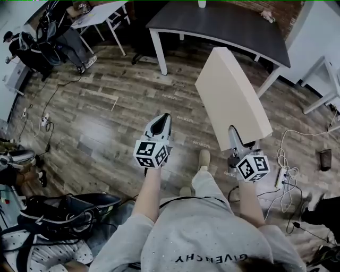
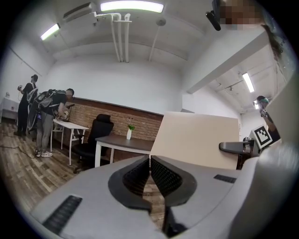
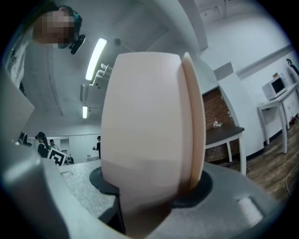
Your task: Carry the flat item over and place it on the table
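A: Where is the board?

B: The beige board point(image 1: 231, 95) is up in the air, clamped by its lower end in the right gripper point(image 1: 237, 142). It stands tilted, with its top leaning away from the person toward the dark table point(image 1: 223, 24). It hangs above the wooden floor point(image 1: 106, 122) and touches neither floor nor table.

A: How does that gripper hold it?

B: The right gripper view shows the two jaws spread wide. The thick edge of the board fills the gap, and a jaw presses on each flat face.

A: And the other one?

B: The left gripper point(image 1: 163, 118) is held out beside the board, apart from it. Its jaws are closed together, the ribbed pads meet, and nothing sits between them.

A: What is on the dark table?

B: In the left gripper view a small white vase point(image 2: 129, 133) with a green sprig stands on it. A black office chair point(image 2: 96, 135) is just to the table's left, and a brick wall point(image 2: 93, 109) runs behind both.

A: Anything else around?

B: A white table point(image 1: 101, 13) stands at the upper left of the head view, and people point(image 2: 49, 116) stand by it. A power strip point(image 1: 281, 178) with loose cables lies on the floor to the person's right.
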`<state>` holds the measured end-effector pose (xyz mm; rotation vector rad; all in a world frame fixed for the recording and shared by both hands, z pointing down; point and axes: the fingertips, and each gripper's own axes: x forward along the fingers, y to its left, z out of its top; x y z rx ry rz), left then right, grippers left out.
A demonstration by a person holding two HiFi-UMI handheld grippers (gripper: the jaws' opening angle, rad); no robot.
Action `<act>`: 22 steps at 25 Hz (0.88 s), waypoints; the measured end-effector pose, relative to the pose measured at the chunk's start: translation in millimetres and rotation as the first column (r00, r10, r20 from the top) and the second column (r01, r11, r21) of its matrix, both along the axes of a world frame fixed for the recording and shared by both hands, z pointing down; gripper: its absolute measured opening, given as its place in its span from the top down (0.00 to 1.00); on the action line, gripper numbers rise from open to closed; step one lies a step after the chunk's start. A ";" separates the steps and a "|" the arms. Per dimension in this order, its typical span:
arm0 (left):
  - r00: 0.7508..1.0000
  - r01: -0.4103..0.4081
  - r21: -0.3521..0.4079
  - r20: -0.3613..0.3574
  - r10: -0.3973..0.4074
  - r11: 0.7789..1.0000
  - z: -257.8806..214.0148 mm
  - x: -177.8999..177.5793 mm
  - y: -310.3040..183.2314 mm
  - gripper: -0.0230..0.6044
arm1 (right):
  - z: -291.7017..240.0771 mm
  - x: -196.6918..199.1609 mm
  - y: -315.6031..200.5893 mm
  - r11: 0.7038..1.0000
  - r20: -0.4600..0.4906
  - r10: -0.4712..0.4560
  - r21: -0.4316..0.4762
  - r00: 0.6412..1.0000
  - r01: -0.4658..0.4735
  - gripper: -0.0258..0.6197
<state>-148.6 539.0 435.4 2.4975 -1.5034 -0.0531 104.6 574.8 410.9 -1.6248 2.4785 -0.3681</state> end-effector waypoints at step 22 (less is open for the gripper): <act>1.000 -0.003 -0.050 -0.009 0.003 0.999 7.2 82.7 -215.1 0.95 | 10.8 67.5 -217.0 0.998 0.023 -0.026 -0.056 0.999 0.027 0.54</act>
